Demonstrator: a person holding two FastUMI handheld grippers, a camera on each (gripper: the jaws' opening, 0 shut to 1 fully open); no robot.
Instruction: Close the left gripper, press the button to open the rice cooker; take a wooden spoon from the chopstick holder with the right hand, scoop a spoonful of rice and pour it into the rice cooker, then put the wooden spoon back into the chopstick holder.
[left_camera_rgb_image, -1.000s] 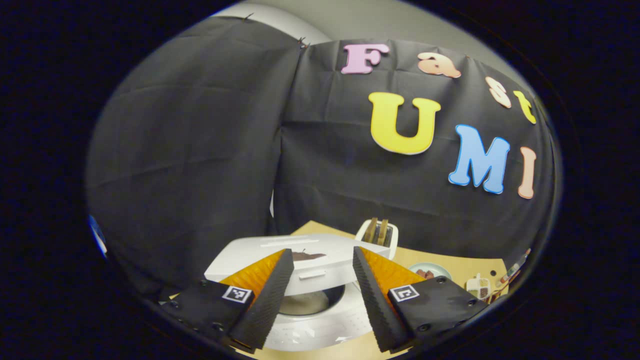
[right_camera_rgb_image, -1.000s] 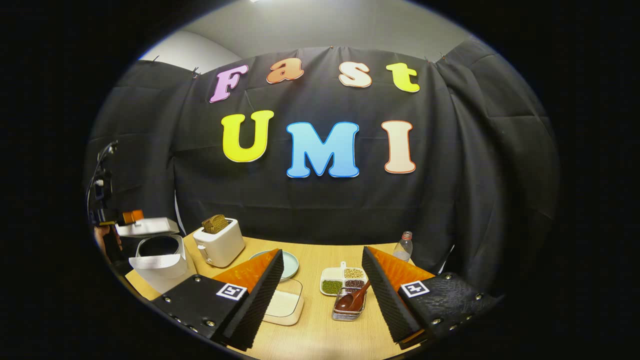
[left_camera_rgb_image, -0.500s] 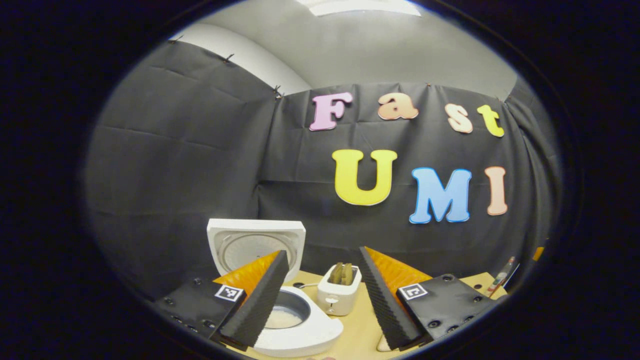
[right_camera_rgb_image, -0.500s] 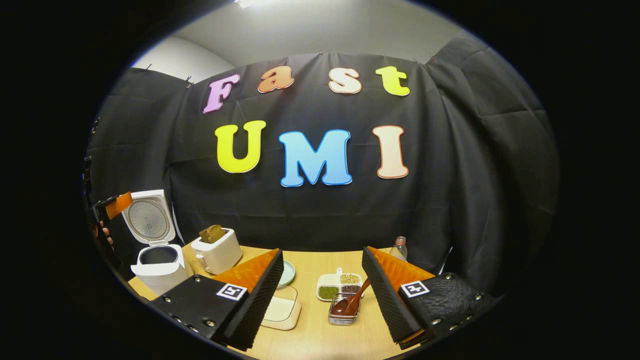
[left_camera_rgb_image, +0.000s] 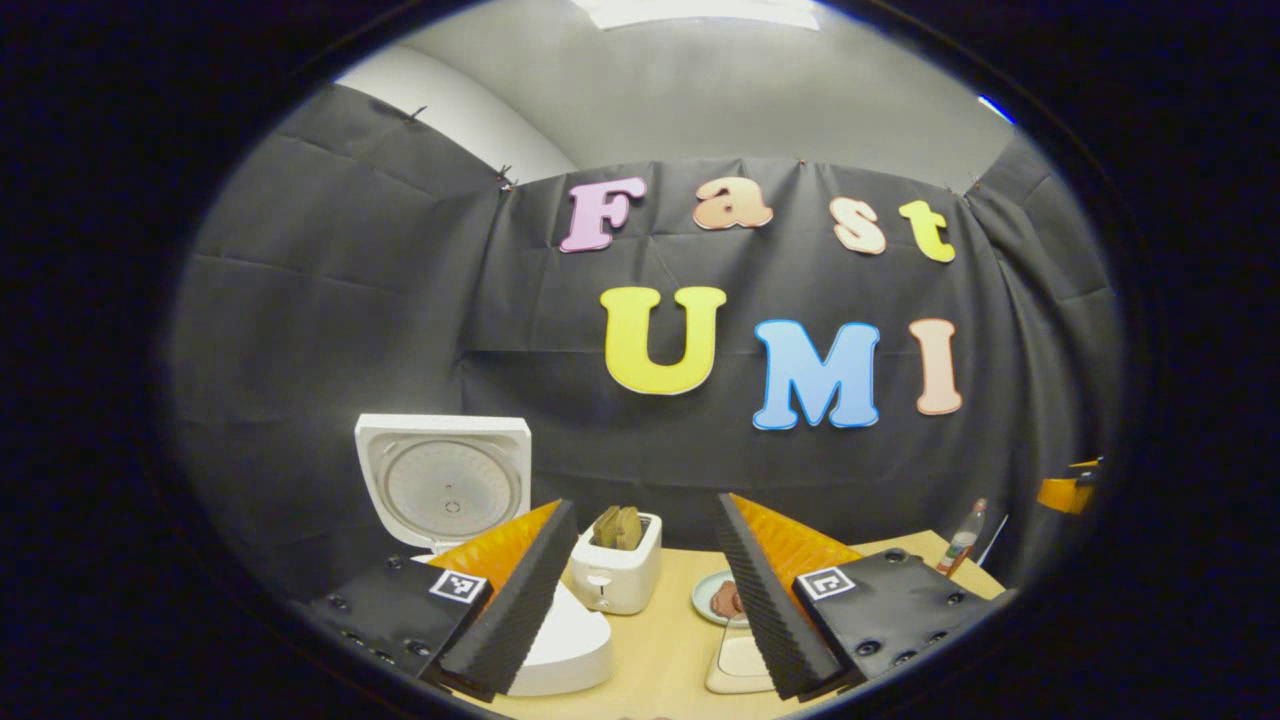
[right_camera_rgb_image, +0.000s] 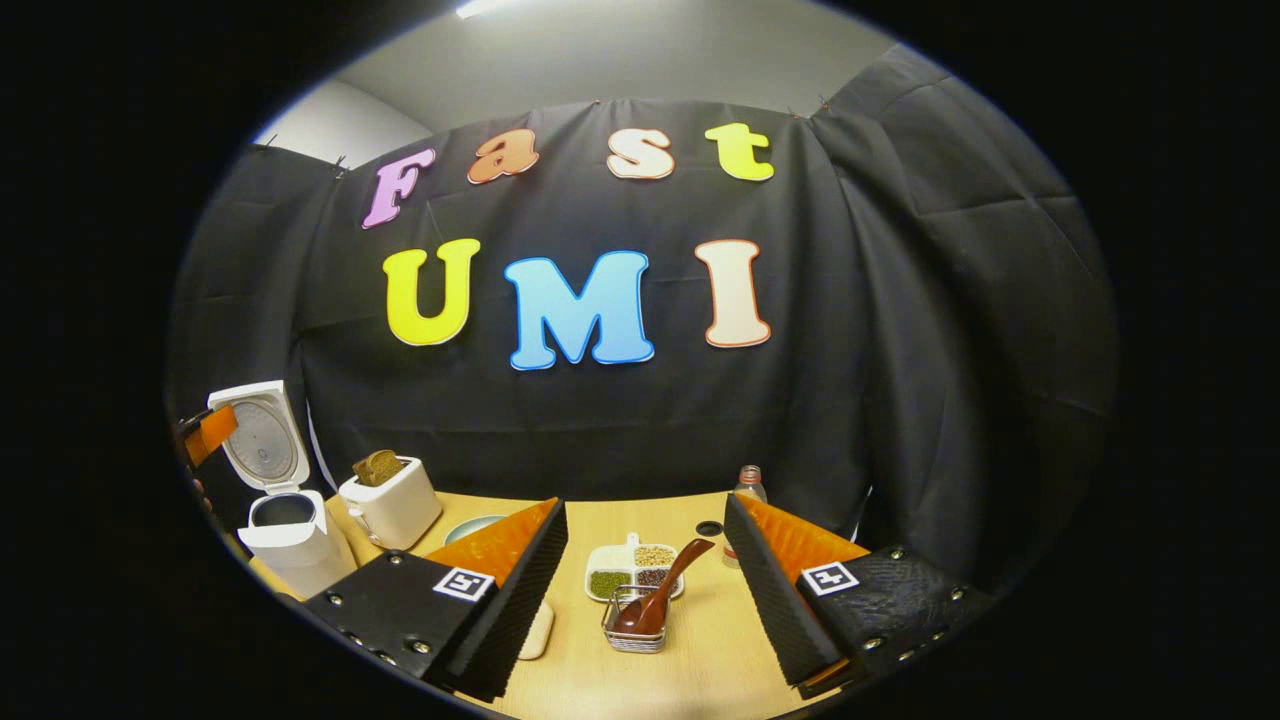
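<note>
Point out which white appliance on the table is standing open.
The rice cooker: its lid is flipped upright. The toaster beside it has no lid, just bread in its slot.

Both the left hand-held gripper and the right hand-held gripper have fingers spread wide, gripping nothing.

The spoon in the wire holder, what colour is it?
Dark reddish-brown wooden spoon, clearest in the right gripper view.

White toaster holding bread; divided dish of beans; bottle.
</note>
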